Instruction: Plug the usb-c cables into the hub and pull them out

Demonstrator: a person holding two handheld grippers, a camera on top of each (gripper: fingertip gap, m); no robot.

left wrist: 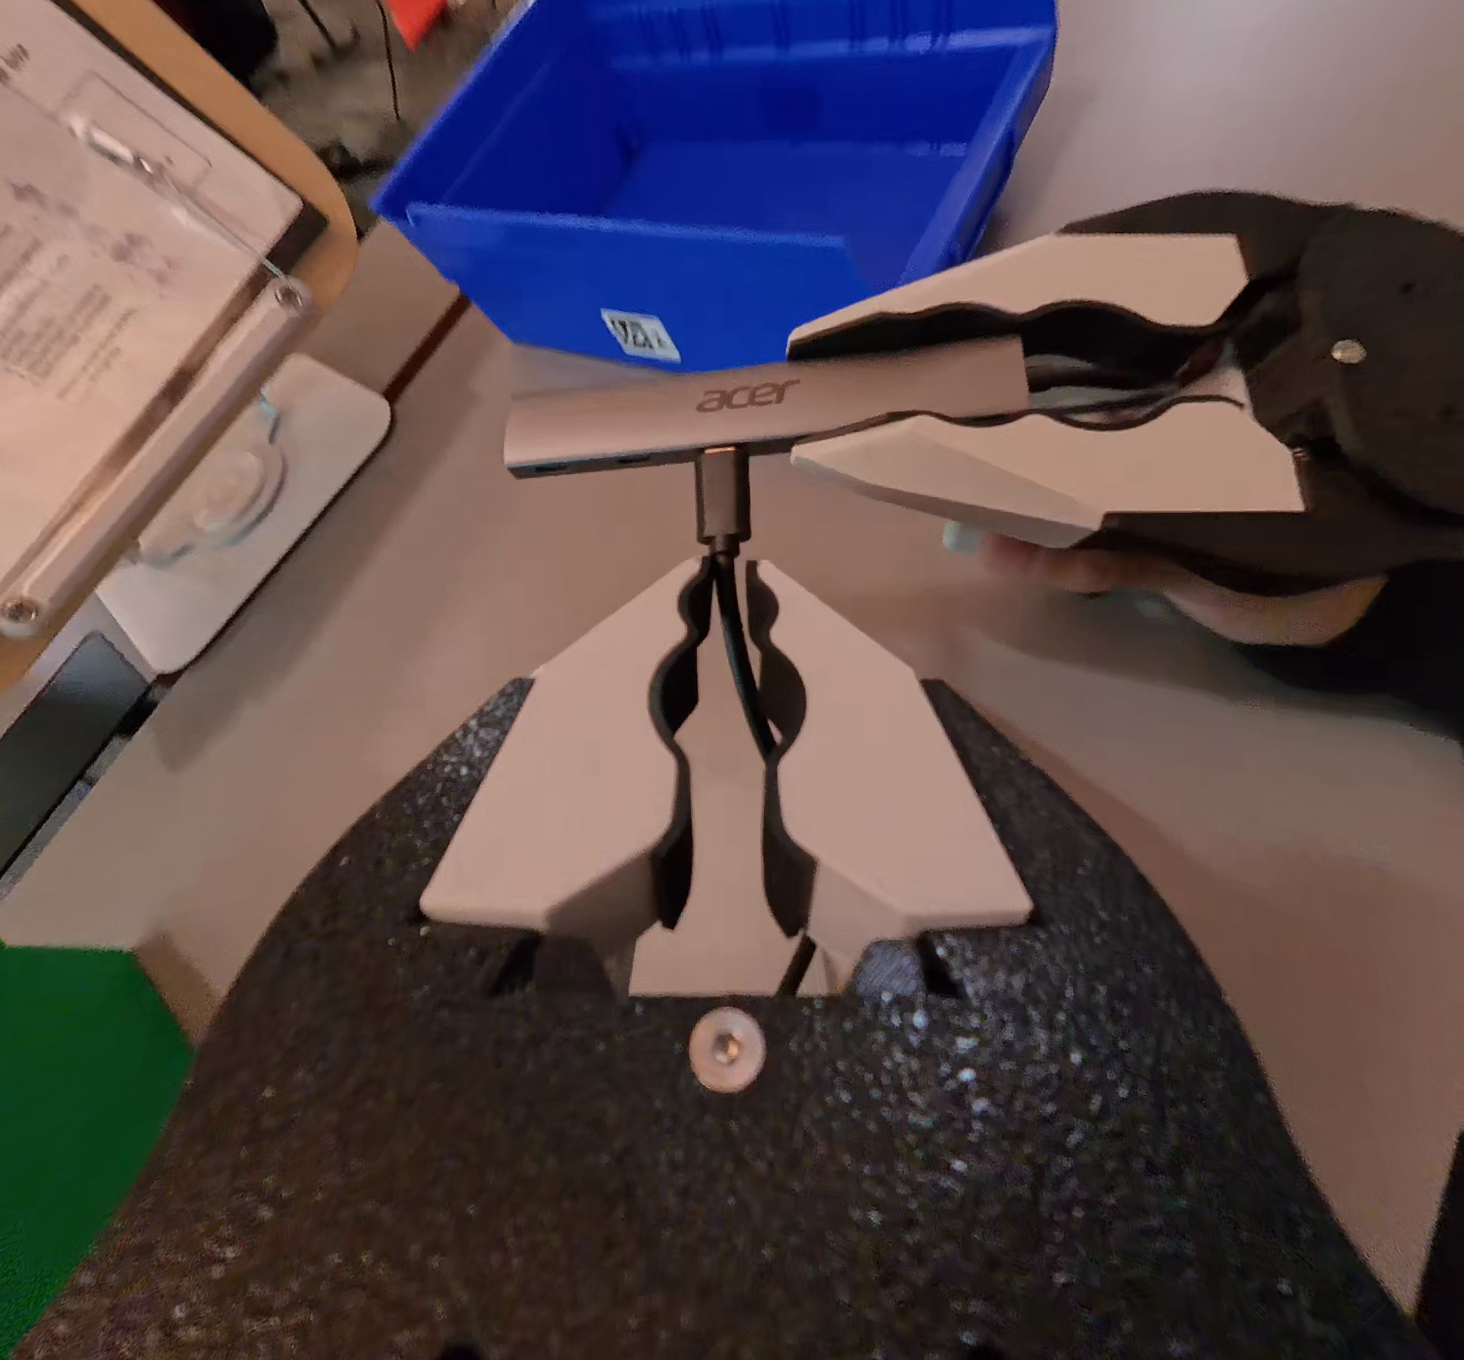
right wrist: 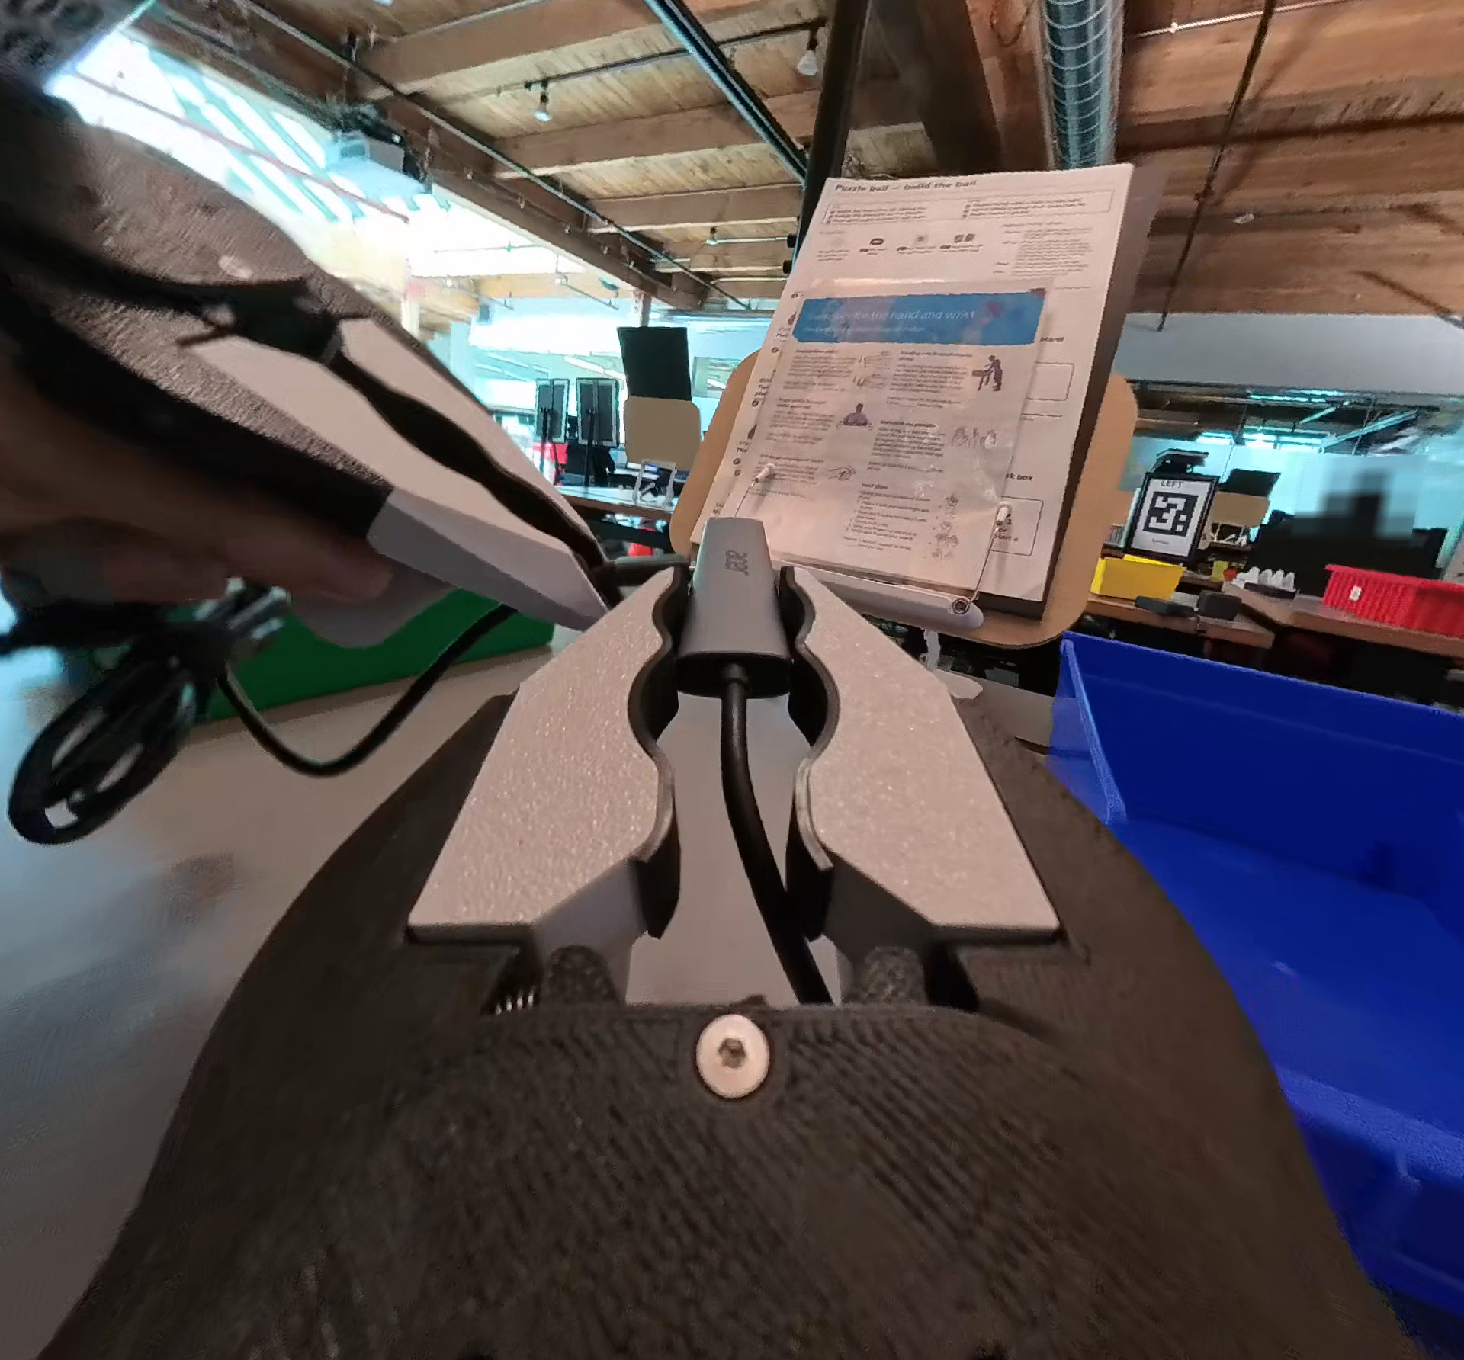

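A grey USB hub (left wrist: pixel 634 423) is held off the table, and my right gripper (left wrist: pixel 792 403) is shut on its right end. In the right wrist view the hub (right wrist: pixel 729 593) sits between that gripper's (right wrist: pixel 733 577) fingers, with its own black lead (right wrist: pixel 745 767) running back between them. A USB-C plug (left wrist: pixel 721 498) sits in a port on the hub's near side. My left gripper (left wrist: pixel 722 569) is just behind the plug, closed narrowly around its black cable (left wrist: pixel 733 649). The left gripper (right wrist: pixel 598 593) also shows at the left of the right wrist view.
An open blue bin (left wrist: pixel 713 173) stands right behind the hub, and it sits at the right in the right wrist view (right wrist: pixel 1267 847). A paper stand (left wrist: pixel 119 292) is at the left. Coiled black cable (right wrist: pixel 103 728) lies on the beige table (left wrist: pixel 356 728). A green block (left wrist: pixel 63 1084) is nearby. My hands' fingertips stand some 4 centimeters from each other.
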